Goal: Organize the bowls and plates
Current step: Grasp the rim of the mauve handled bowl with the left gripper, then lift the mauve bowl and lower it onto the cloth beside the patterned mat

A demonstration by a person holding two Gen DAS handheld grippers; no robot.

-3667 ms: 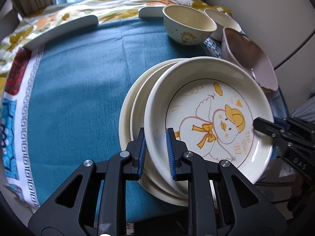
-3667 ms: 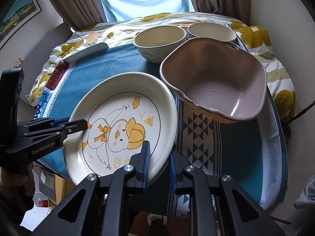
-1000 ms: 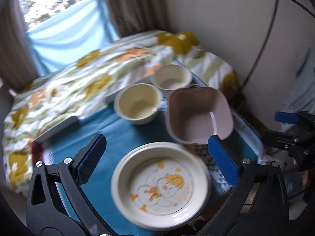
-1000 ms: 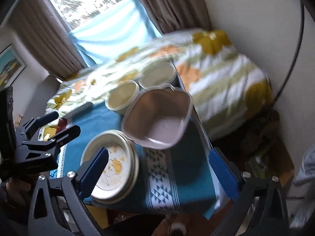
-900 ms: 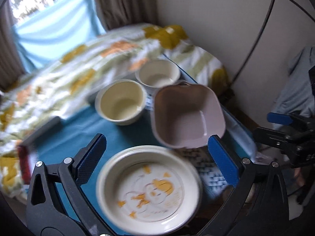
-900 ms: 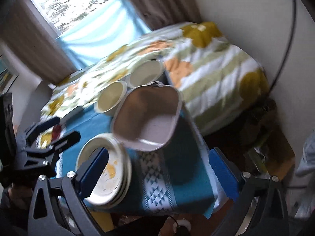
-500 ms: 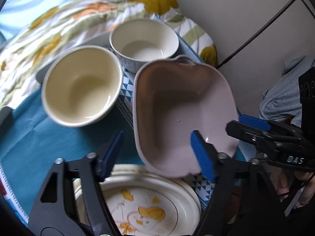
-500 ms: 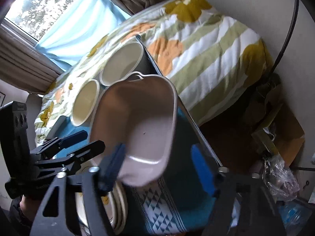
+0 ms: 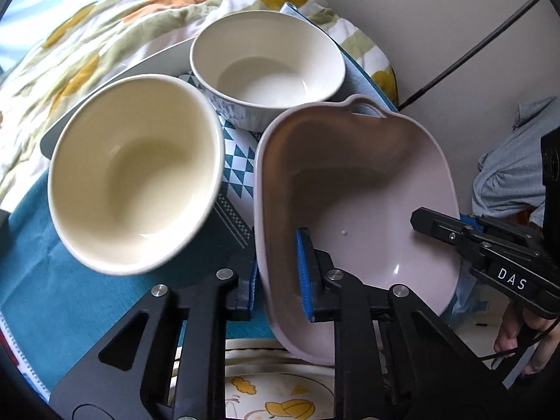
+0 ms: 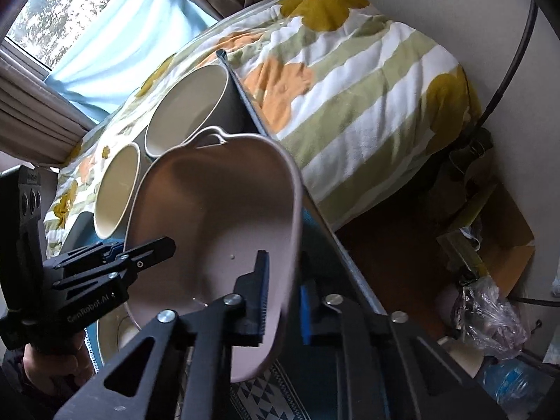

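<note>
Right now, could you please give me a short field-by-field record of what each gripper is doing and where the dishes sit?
left gripper: straddles left wall of pink squarish handled dish, one finger inside, one outside
right gripper: straddles that dish's right wall likewise
contact: pads look near the walls; cannot tell if clamped
cream round bowl: left of dish, on teal cloth
white round bowl: behind dish
duck-print plates: stacked below dish's near edge

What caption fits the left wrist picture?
Both grippers' fingers pinch the pink dish beside two cream bowls.
</note>
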